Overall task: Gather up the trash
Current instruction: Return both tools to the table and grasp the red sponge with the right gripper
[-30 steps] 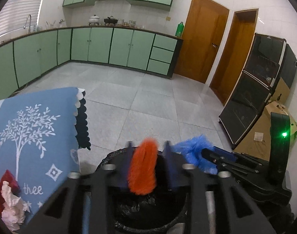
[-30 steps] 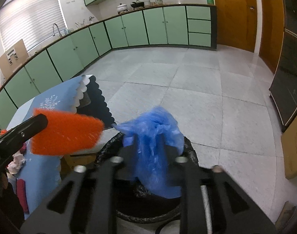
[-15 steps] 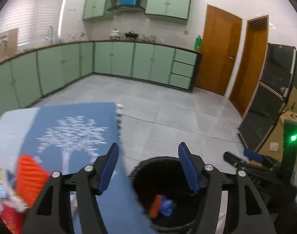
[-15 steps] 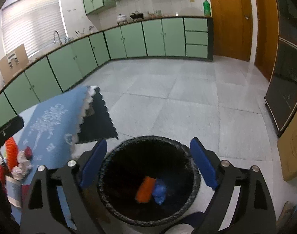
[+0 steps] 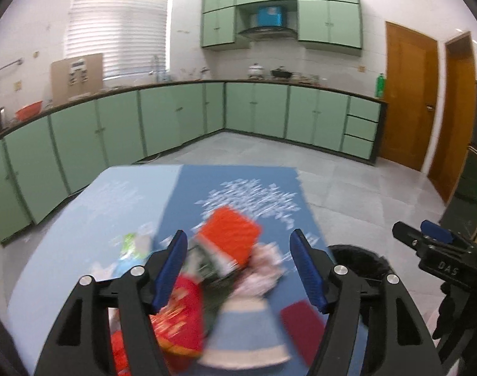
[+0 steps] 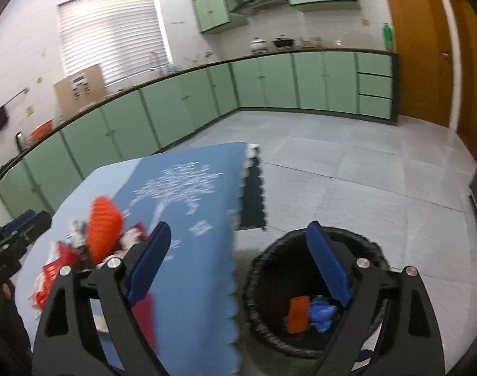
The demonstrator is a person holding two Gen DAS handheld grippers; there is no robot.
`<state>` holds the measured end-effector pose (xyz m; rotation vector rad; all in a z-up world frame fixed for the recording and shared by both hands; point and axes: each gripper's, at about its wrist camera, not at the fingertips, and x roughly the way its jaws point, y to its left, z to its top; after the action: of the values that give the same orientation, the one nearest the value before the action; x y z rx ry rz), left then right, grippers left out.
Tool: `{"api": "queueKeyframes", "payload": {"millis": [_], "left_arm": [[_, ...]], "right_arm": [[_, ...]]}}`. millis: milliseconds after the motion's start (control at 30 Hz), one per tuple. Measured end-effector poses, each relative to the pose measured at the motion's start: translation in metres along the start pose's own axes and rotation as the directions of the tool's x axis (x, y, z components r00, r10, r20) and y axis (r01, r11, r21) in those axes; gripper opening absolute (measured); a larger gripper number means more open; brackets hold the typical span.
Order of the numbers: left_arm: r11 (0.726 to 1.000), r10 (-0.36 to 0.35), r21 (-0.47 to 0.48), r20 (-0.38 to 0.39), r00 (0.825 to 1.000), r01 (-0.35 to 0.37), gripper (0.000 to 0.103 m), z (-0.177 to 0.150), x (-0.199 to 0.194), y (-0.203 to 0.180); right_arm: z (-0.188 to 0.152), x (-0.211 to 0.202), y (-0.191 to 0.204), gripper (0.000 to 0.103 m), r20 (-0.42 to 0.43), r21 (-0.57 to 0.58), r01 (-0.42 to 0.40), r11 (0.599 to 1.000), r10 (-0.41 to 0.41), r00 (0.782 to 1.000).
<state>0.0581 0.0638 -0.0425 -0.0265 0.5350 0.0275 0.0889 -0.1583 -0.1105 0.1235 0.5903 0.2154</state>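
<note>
On the table covered with a blue cloth with a white tree print (image 5: pixel 254 194) a small heap of trash is seen, and it is blurred in both views. The biggest piece is an orange ribbed sponge-like block (image 5: pixel 229 238), lying on top of the heap. Beside it a crumpled white paper tissue (image 5: pixel 263 269) and a red printed foil wrapper (image 5: pixel 179 316) are found.

The left gripper (image 5: pixel 238 269) is held just above this heap; its jaws are opening and nothing is pressed between them. The right gripper (image 6: pixel 238 269) is held over the table edge and the round bin with a black plastic liner (image 6: pixel 373 250), its fingers wide apart and empty. In the bin an orange piece (image 6: pixel 298 313) and a crumpled blue plastic piece (image 6: pixel 323 313) are already lying.

All pieces are judged to be very light and soft. The orange block is probably springy, so it should be taken across its short sides, near the middle. The wrapper is likely slippery and thin; a raised fold would be better pinched than a flat part. The tissue can be squeezed anywhere.
</note>
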Motion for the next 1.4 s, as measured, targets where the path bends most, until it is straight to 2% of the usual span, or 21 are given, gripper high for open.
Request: {"api": "queueKeyframes", "payload": {"millis": [167,333,533,667,1000,1200,1267,1400], "left_arm": [[0.996,0.082,-0.045,-0.014,0.997,-0.083,0.067,-0.021,-0.016,0.041],[0.984,0.160,-0.071,-0.049,0.986,-0.164,0.067,-0.044,-0.024,0.079],[0.967,0.219,-0.104,-0.113,0.969,-0.231,0.067,-0.069,-0.018,0.113],[0.960,0.224,-0.133,-0.151,0.963,-0.244,0.067,-0.081,-0.011,0.124],[0.957,0.224,-0.143,-0.183,0.957,-0.251,0.067,-0.091,-0.002,0.129],[0.957,0.220,-0.145,-0.192,0.956,-0.250,0.067,-0.093,0.001,0.128],[0.957,0.220,-0.147,-0.193,0.956,-0.250,0.067,-0.093,0.003,0.130],[0.956,0.222,-0.151,-0.195,0.955,-0.253,0.067,-0.092,0.002,0.131]], "right_arm": [[-0.009,-0.002,0.038,0.086,-0.003,-0.052,-0.057,0.997,0.057,0.998],[-0.023,0.000,0.062,0.086,0.001,-0.065,-0.094,0.993,0.094,0.996],[-0.048,0.014,0.082,0.080,-0.061,-0.120,-0.101,0.988,0.094,0.994],[-0.060,0.025,0.090,0.075,-0.096,-0.149,-0.102,0.984,0.088,0.991],[-0.080,0.043,0.096,0.067,-0.175,-0.185,-0.093,0.978,0.061,0.983],[-0.085,0.049,0.097,0.049,-0.204,-0.189,-0.120,0.975,0.080,0.976],[-0.086,0.049,0.100,0.040,-0.207,-0.207,-0.139,0.968,0.095,0.974],[-0.084,0.045,0.101,0.040,-0.204,-0.205,-0.141,0.969,0.099,0.974]]}}
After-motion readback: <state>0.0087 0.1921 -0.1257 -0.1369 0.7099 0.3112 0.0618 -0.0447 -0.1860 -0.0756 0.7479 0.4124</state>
